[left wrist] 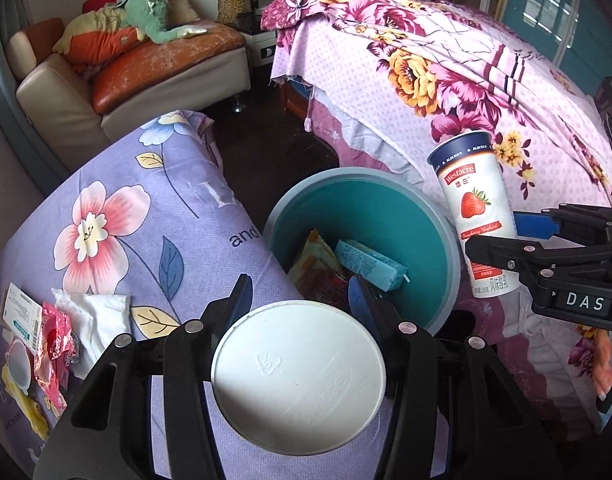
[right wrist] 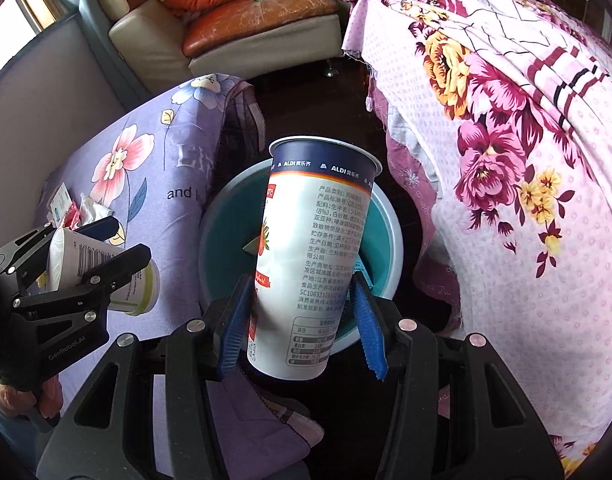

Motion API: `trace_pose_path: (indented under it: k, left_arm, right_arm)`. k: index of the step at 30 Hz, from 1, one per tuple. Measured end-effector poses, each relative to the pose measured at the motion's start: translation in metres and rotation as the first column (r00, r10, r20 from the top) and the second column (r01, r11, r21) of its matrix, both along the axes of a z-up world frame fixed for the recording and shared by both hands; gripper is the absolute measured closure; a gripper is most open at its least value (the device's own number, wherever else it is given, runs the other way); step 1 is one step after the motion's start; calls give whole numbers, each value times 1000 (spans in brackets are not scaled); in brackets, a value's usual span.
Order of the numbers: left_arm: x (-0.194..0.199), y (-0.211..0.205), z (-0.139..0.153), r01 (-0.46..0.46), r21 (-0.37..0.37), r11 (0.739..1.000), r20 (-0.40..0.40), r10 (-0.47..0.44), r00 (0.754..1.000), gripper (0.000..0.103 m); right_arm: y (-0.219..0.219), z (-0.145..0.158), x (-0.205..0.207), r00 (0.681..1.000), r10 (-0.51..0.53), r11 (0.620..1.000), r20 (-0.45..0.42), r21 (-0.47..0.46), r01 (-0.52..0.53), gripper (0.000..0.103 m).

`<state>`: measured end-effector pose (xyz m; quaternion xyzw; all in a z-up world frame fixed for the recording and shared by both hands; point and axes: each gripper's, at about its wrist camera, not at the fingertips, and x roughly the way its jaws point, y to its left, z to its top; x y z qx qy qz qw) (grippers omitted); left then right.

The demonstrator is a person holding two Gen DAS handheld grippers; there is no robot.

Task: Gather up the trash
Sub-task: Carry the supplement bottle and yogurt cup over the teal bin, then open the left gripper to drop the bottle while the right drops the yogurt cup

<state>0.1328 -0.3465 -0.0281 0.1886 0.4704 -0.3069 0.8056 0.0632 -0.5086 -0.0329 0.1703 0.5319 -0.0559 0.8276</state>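
My left gripper (left wrist: 302,300) is shut on a white paper cup (left wrist: 298,376), whose round bottom faces the camera; the same white paper cup (right wrist: 102,272) shows its barcode in the right wrist view. My right gripper (right wrist: 302,320) is shut on a tall strawberry yogurt cup (right wrist: 309,256), held upright over the bin; from the left wrist view the yogurt cup (left wrist: 479,216) hangs just right of the rim. The teal round bin (left wrist: 405,216) stands on the dark floor between the two beds and holds a light blue carton (left wrist: 369,264) and an orange wrapper (left wrist: 317,256).
On the purple floral bedspread (left wrist: 146,216) lie a crumpled tissue (left wrist: 94,312), a red wrapper (left wrist: 54,340), a paper box (left wrist: 22,312) and a small white cup (left wrist: 20,364). A pink floral bed (right wrist: 505,160) rises on the right. A sofa (left wrist: 126,72) stands at the back.
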Motion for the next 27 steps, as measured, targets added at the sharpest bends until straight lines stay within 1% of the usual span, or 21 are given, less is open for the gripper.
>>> trace_pose_path:
  k: [6, 12, 14, 16, 19, 22, 27]
  left_arm:
    - [10, -20, -14, 11, -4, 1000, -27, -11, 1000, 52]
    - [17, -25, -21, 5, -7, 1000, -39, -5, 999, 50]
    - [20, -22, -20, -2, -18, 1000, -38, 1, 999, 42]
    - [22, -19, -18, -15, -22, 1000, -20, 14, 1000, 27]
    - [23, -15, -14, -25, -21, 999, 5, 25, 1000, 18]
    - [24, -9, -12, -35, -22, 999, 8, 35, 999, 13]
    - [29, 1, -11, -57, -46, 997, 3, 57, 998, 11]
  right_arm:
    - [-11, -13, 4, 1000, -7, 1000, -29, -5, 6, 56]
    - [-15, -19, 11, 999, -5, 1000, -48, -12, 5, 56]
    - [-14, -21, 13, 998, -4, 1000, -56, -12, 3, 56]
    - [-13, -23, 16, 998, 0, 1000, -64, -15, -1, 56]
    - [-10, -25, 18, 997, 5, 1000, -73, -20, -7, 56]
    - [-8, -25, 22, 997, 9, 1000, -78, -24, -11, 56]
    - [-4, -24, 26, 996, 12, 999, -83, -35, -14, 56]
